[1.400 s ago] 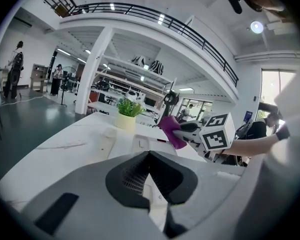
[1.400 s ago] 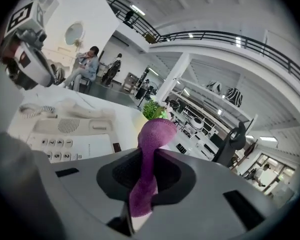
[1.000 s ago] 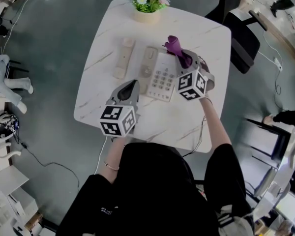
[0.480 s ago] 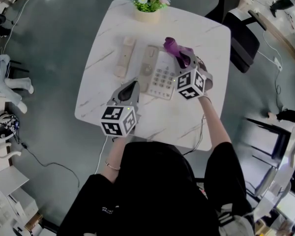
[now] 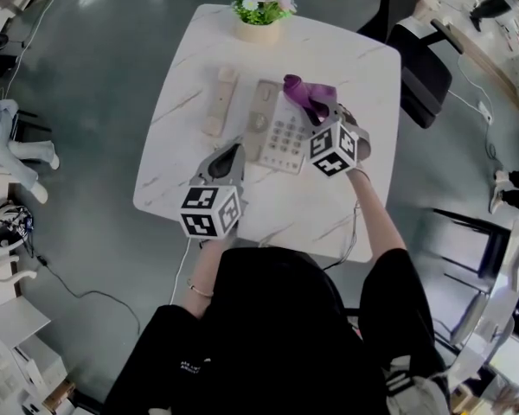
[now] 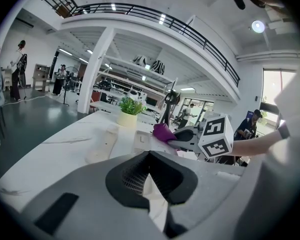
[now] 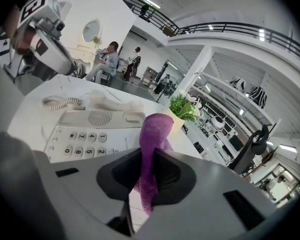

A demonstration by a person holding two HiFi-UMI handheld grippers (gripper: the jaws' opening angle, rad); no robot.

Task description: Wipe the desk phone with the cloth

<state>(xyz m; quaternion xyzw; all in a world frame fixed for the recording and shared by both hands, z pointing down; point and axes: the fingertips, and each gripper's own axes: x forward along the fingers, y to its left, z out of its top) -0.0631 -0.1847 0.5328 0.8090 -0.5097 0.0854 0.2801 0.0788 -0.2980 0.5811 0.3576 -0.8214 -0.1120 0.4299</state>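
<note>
Table (image 5: 363,85): white top with faint grey veins like marble, square with rounded corners.
Desk phone (image 5: 277,132): cream plastic base at the middle of the table, with a slotted speaker grille and rounded keys; its right edge is hidden under the right gripper.
Handset (image 5: 218,102): long cream bar, off its cradle, lying flat on the table left of the base; a coiled cord (image 7: 60,103) runs beside it.
Cloth (image 5: 307,93): purple, soft knitted weave, bunched into a fold over the far right part of the phone base.
Right gripper (image 5: 324,111): grey plastic, fingers closed tight on the cloth, which stands up between them and hangs below.
Left gripper (image 5: 232,154): grey, fingers drawn together to a point with nothing between them, at the near left corner of the base; contact cannot be told.
Cubes (image 5: 209,212): white, with black square markers on each face.
Writing: keys *, 0, 4, 5, 1, 2 readable; no brand name can be made out.
Plant (image 5: 261,5): green leaves and pale flowers in a cream pot at the far edge.
</note>
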